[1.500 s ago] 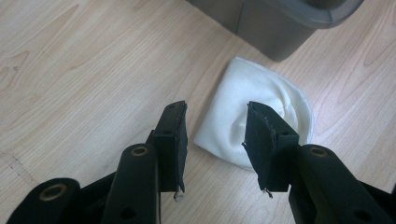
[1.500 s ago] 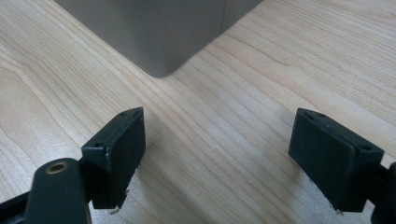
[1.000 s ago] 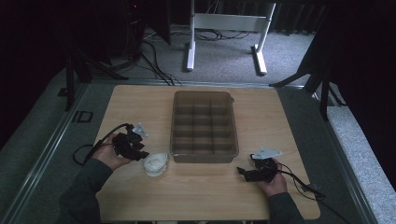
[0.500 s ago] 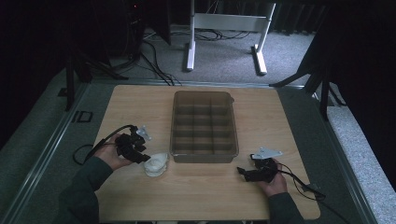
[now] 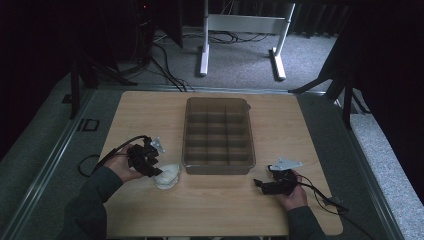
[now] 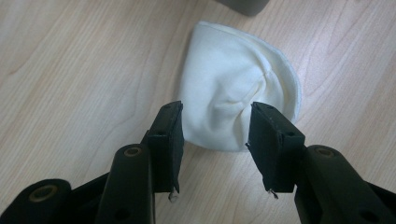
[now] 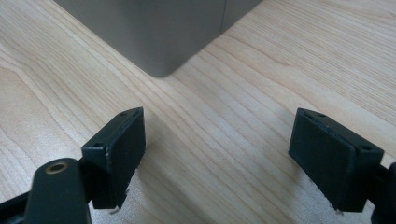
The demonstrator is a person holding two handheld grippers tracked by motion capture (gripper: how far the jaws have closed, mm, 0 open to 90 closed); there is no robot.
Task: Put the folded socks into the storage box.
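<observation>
Bare tabletop [image 5: 210,205] surrounds one box [image 5: 218,135]; one cloth [image 6: 238,98] lies near its corner, left claw [image 6: 215,123] just widened astride it, right claw [image 7: 217,140] wide.

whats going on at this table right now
A person sits at a wooden table with a claw in each hand. The left claw is at a small white cloth pouch lying beside a clear divided organizer box. Its jaws have just been opening; they straddle the pouch's near edge without pressing on it. The right claw sits open over bare wood near the box's corner, holding nothing. The box's compartments look empty.
</observation>
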